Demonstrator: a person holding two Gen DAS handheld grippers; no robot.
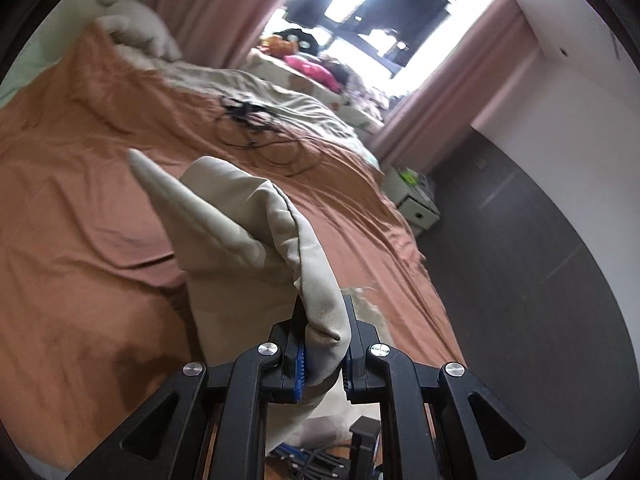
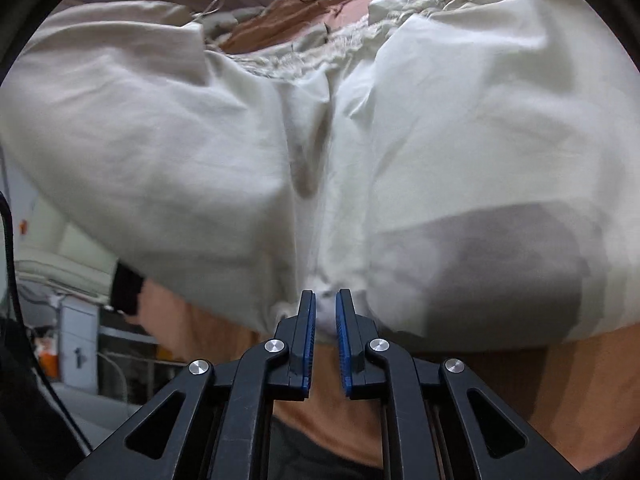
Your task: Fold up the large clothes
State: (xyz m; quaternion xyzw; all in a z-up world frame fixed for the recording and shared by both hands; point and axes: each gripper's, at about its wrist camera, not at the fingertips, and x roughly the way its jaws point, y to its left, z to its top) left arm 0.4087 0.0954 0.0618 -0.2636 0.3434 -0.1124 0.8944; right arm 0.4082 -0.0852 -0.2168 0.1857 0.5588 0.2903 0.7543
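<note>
A pale beige garment (image 1: 240, 232) hung at frame centre above an orange bedsheet (image 1: 80, 184), its fold clamped in the left gripper (image 1: 324, 344), while the right gripper (image 2: 325, 316) pinched its lower edge, seemingly to spread it for folding.

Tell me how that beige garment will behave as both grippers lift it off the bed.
The beige garment is likely floppy: it folds over and droops around the left gripper. It probably weighs little for its bulk, hanging from small pinches. The right gripper holds only a thin bunched bit of cloth, so it may slip out.
</note>
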